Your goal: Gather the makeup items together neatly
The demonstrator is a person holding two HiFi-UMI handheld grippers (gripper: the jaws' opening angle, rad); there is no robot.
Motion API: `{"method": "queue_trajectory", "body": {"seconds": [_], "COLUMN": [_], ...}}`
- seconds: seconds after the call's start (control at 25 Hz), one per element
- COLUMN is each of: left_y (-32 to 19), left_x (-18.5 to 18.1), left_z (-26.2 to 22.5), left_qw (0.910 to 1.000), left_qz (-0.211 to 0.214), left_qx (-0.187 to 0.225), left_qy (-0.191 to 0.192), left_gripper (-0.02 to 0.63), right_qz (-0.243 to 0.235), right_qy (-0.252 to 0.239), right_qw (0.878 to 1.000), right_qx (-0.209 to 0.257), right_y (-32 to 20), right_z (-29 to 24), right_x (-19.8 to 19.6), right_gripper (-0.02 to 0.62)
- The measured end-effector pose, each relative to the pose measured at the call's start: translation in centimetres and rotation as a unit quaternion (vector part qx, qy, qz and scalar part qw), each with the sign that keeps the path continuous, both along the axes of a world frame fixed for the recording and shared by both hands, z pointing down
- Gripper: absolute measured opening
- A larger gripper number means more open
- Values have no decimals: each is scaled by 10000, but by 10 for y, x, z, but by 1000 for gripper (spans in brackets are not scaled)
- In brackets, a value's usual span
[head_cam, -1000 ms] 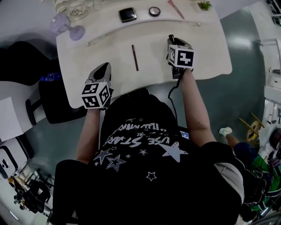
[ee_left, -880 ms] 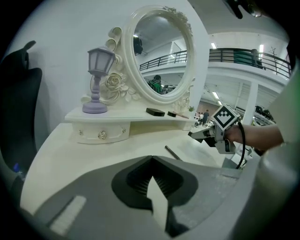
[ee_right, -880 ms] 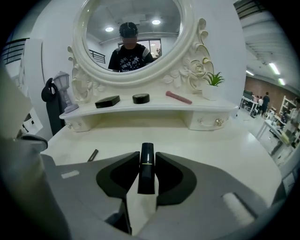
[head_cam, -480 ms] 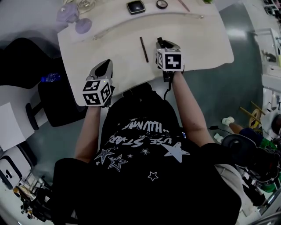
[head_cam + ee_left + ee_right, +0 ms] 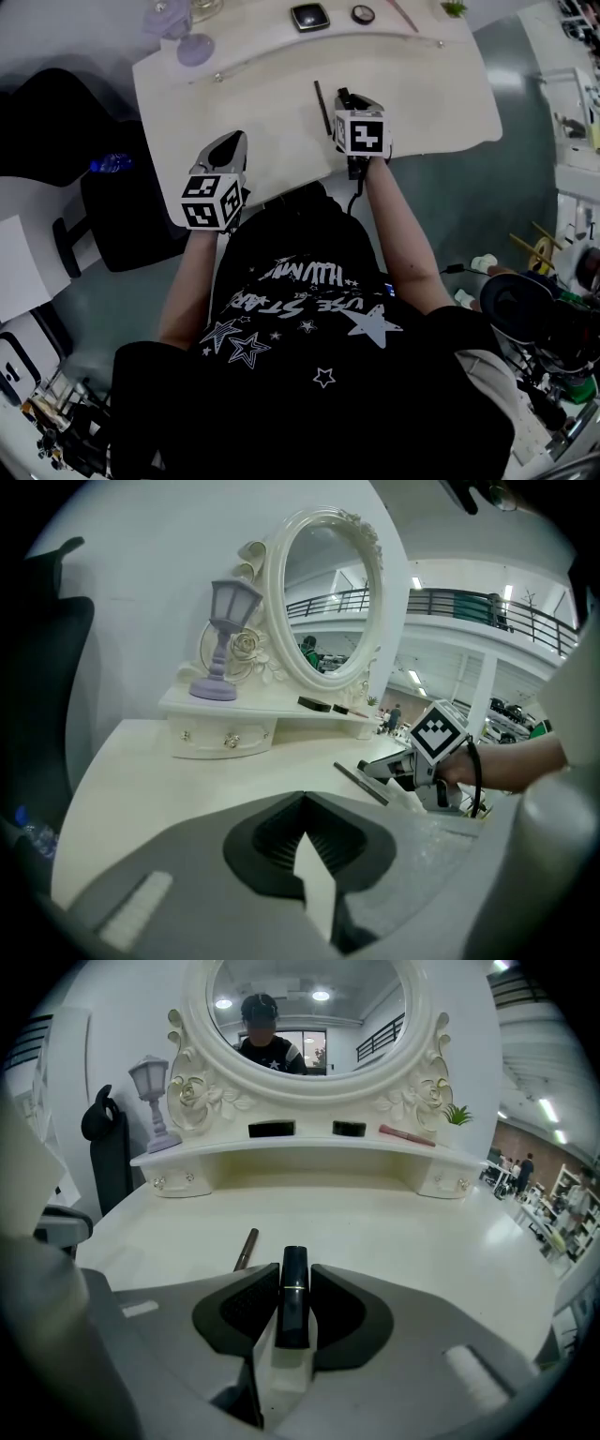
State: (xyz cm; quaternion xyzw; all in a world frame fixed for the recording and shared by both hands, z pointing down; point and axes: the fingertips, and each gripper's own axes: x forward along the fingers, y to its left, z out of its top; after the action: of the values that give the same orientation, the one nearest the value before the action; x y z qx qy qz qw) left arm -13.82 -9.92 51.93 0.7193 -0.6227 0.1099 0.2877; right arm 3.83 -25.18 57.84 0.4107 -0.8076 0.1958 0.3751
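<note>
My right gripper (image 5: 348,99) (image 5: 294,1277) is shut on a dark lipstick tube (image 5: 293,1302), whose tip pokes out past the jaws. It hovers over the white vanity table (image 5: 253,103), just right of a thin brown pencil (image 5: 322,97) (image 5: 246,1248). On the raised shelf lie a black compact (image 5: 309,16) (image 5: 271,1129), a small round case (image 5: 363,13) (image 5: 349,1128) and a pink stick (image 5: 405,14) (image 5: 407,1135). My left gripper (image 5: 232,142) (image 5: 302,799) is shut with nothing in it, at the table's near left edge.
An oval mirror (image 5: 305,1016) stands behind the shelf, with a purple lamp (image 5: 217,639) (image 5: 192,47) at its left end and a small green plant (image 5: 457,1115) at its right. A black chair (image 5: 112,206) stands left of the table.
My right gripper, with the lipstick in it, has moved left and now sits close beside the pencil. The left gripper has hardly moved.
</note>
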Motion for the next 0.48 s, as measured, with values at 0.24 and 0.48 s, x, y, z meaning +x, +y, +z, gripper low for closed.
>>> {"method": "queue_trajectory", "body": {"seconds": [0.24,0.48], "left_y": [2,3], "left_x": [7,4], "left_z": [0,0], "left_qw": [9999,9999], "left_qz": [31,-32], "left_qx": [4,9], "left_qy": [99,123], "left_gripper": [2,2], "right_qz": [74,92], "right_qy": [32,37], "right_qw": [10000,9999], "right_qx": [28,-19], "right_y": [4,5], "right_z": [2,4], "right_x": [-2,-7], "right_gripper": [133,135]}}
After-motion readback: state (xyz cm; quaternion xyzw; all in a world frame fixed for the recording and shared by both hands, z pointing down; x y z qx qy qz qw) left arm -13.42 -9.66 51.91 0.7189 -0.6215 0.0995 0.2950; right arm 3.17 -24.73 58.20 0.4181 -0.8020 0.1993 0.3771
